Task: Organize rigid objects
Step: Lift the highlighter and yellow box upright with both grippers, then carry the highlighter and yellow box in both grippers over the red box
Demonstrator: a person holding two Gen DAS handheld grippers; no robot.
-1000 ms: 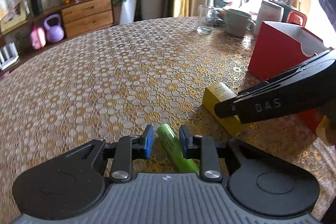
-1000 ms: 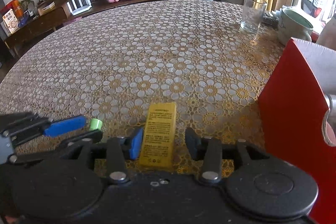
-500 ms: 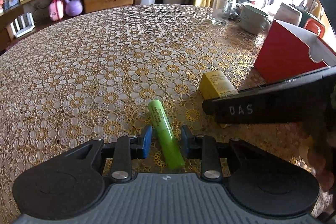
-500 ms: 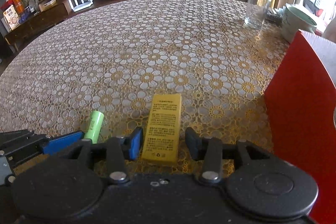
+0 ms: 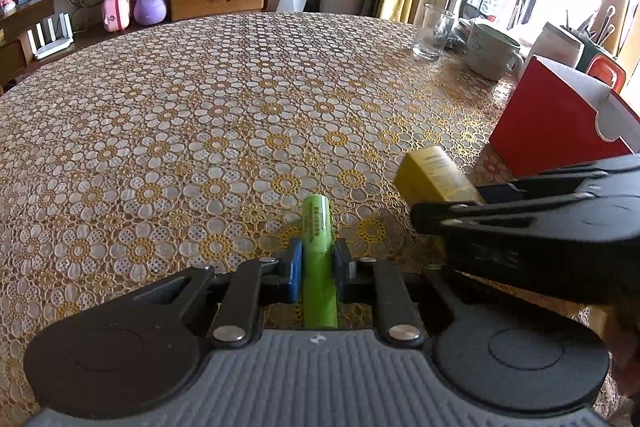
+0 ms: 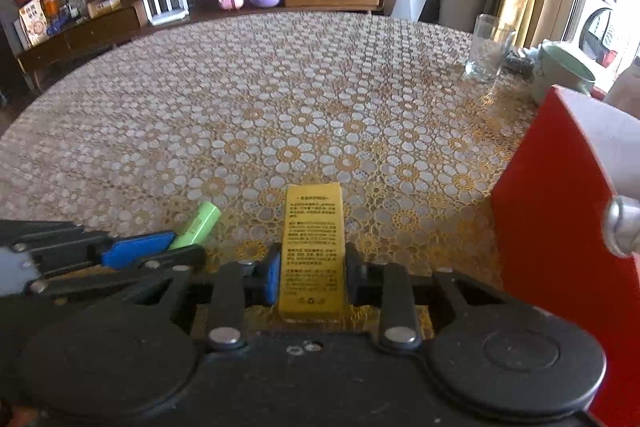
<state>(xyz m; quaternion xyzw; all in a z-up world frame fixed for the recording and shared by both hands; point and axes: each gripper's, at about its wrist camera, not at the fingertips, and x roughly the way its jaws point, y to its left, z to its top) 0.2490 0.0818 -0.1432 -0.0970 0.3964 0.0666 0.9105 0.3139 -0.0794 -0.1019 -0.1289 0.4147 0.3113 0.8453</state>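
A lime-green cylinder (image 5: 316,223) lies on the patterned table (image 5: 200,107), pointing straight away from me. My left gripper (image 5: 316,259) is shut on its near half, both blue pads pressed to its sides. To the right lies a yellow box (image 5: 432,175) with printed text. In the right wrist view this yellow box (image 6: 312,239) sits lengthwise between the fingers of my right gripper (image 6: 312,267), whose jaws are closing with both pads against the box's long sides. The green cylinder (image 6: 198,223) and the left fingers (image 6: 136,247) show at the lower left.
A tall red open-topped box (image 5: 552,123) stands right of the yellow box, close beside the right gripper (image 6: 552,211). A clear glass (image 5: 434,31) and a pale mug (image 5: 494,53) stand at the table's far right edge. Sideboards line the wall behind.
The left jaws have closed onto the green cylinder, which now points straight ahead instead of slanting. The right jaws have narrowed until their pads meet the yellow box.
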